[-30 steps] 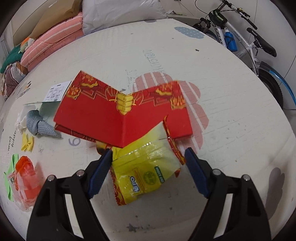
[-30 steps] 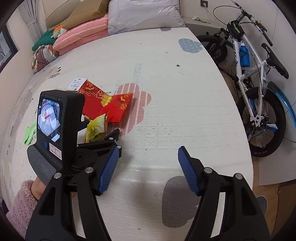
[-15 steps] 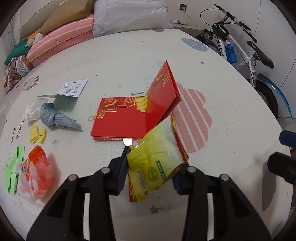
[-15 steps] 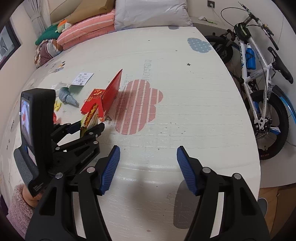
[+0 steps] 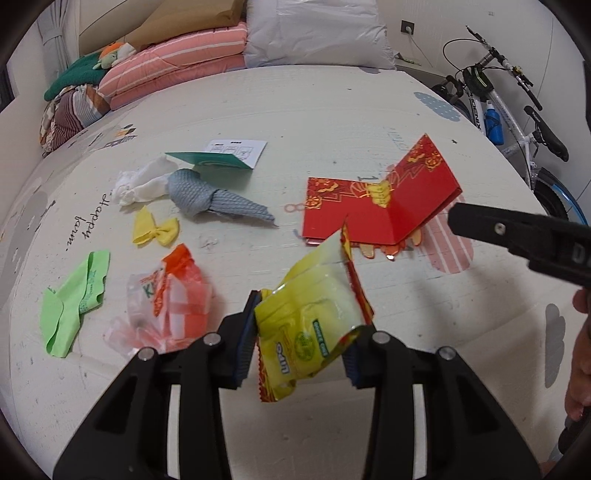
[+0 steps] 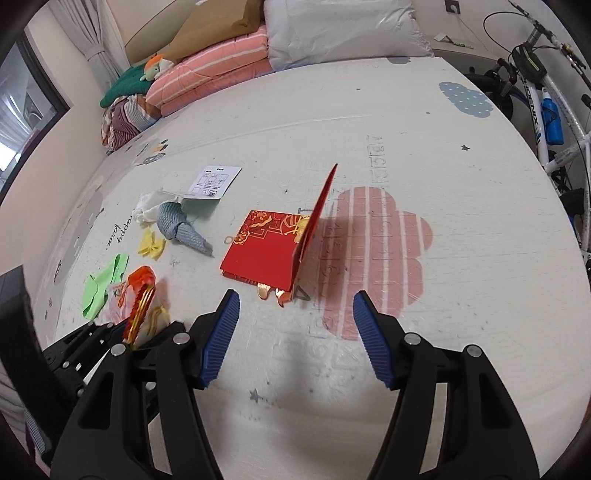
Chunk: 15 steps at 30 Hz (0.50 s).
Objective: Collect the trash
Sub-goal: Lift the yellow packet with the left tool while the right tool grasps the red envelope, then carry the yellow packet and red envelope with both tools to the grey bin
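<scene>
My left gripper [image 5: 303, 339] is shut on a yellow snack packet [image 5: 314, 317], which hangs above the play mat [image 5: 332, 110]. Beyond it lies a red and gold folded card box [image 5: 369, 210] with one flap raised. The right gripper [image 6: 295, 306] is open and holds nothing; it hovers just short of that red box [image 6: 266, 258]. Loose trash on the left includes an orange and clear plastic bag [image 5: 173, 302], a green wrapper [image 5: 70, 306], a yellow bow [image 5: 155, 229], a grey knitted cloth [image 5: 207, 195], white tissue [image 5: 140, 184] and a leaflet [image 5: 236, 151].
Folded quilts [image 5: 177, 55] and a grey pillow [image 5: 314, 33] line the far edge of the mat. A bicycle [image 6: 554, 92] stands off the mat's right side. A person's hand [image 5: 580, 354] shows at the right edge.
My left gripper closed on the yellow packet, lifted it off the mat and swung left. One flap of the red box tipped upright. The right gripper moved in toward the red box.
</scene>
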Available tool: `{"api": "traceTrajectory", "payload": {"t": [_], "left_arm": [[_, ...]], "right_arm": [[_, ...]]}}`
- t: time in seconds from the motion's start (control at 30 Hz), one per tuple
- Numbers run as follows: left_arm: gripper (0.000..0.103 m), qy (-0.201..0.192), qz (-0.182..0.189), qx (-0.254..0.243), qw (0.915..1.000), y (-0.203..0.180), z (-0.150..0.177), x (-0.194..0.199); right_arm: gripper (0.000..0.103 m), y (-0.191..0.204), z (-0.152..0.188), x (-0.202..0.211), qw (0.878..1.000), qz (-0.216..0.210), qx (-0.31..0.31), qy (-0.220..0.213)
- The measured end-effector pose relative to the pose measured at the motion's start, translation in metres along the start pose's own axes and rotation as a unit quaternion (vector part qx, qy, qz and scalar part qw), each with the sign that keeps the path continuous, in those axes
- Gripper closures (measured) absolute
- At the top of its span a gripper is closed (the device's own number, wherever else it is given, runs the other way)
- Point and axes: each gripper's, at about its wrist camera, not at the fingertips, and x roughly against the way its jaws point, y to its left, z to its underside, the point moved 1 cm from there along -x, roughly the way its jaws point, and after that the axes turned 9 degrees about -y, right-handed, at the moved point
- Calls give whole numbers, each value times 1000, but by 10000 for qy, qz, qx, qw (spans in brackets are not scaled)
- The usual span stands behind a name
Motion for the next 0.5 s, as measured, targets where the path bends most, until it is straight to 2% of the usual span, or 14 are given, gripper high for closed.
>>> {"api": "traceTrajectory", "payload": {"t": [0.07,0.13,0.2,0.23,0.27,0.33,0.5], "left_arm": [[64,4,-67,20,10000,8,0,3],[64,5,-145,21,9999,16,0,6],[64,18,-205,42,9998,23,-1,9],[64,22,-230,57,9997,26,0,10],[64,25,-256,60,9997,29,0,12],[64,23,-289,54,9996,31,0,16],[64,-33,-276,20,9996,31,-1,32]], "right_arm": [[42,3,-4,-15,10000,29,-13,18],[48,7,-8,-29,10000,16,-15,81],[62,12,-11,-40,9999,-5,42,105],[76,16,-11,-43,9999,4,86,130],[97,19,-12,-47,9998,-30,118,175],[102,24,-12,-48,9997,-30,123,209],[102,30,-11,-21,9999,46,159,32]]}}
